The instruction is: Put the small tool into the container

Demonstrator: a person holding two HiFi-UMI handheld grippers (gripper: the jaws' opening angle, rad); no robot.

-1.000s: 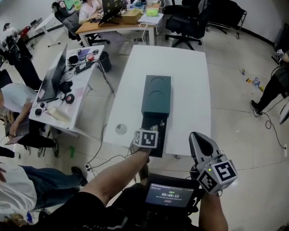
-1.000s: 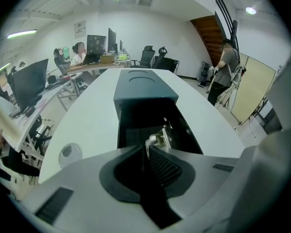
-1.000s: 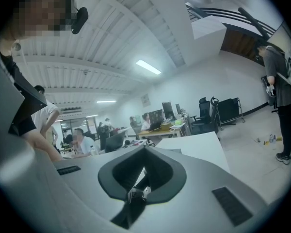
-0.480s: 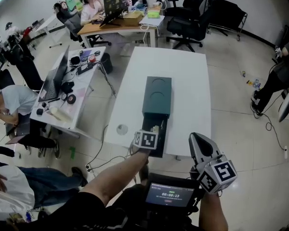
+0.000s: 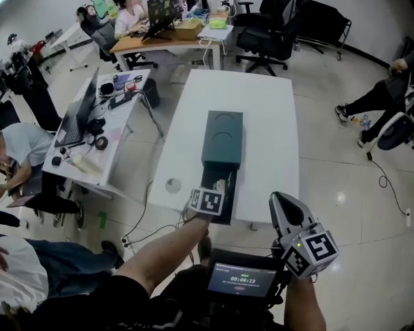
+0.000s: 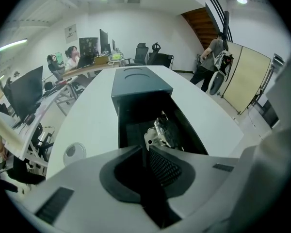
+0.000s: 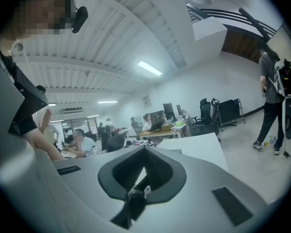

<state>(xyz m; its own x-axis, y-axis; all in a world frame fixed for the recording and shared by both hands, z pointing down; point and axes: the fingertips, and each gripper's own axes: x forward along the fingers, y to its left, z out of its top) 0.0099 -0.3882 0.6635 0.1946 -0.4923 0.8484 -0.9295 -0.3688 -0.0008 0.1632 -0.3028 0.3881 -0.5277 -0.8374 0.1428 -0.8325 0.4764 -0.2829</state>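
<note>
The small tool (image 6: 163, 130) lies inside the pulled-out black drawer (image 6: 131, 130) of the dark green box (image 5: 223, 138). It is a compact piece of silvery metal with darker parts and a pale plate with a small hole at its near end. The box stands lengthwise on the white table (image 5: 265, 109), with two round shapes pressed into its lid. The left gripper (image 6: 145, 148) hangs at the drawer's near end with its jaws brought together, tips meeting just short of the tool. Whether they touch it is unclear. The right gripper (image 5: 279, 202) is held off the table's near right corner, pointing upward, with its jaws likewise closed on nothing.
</note>
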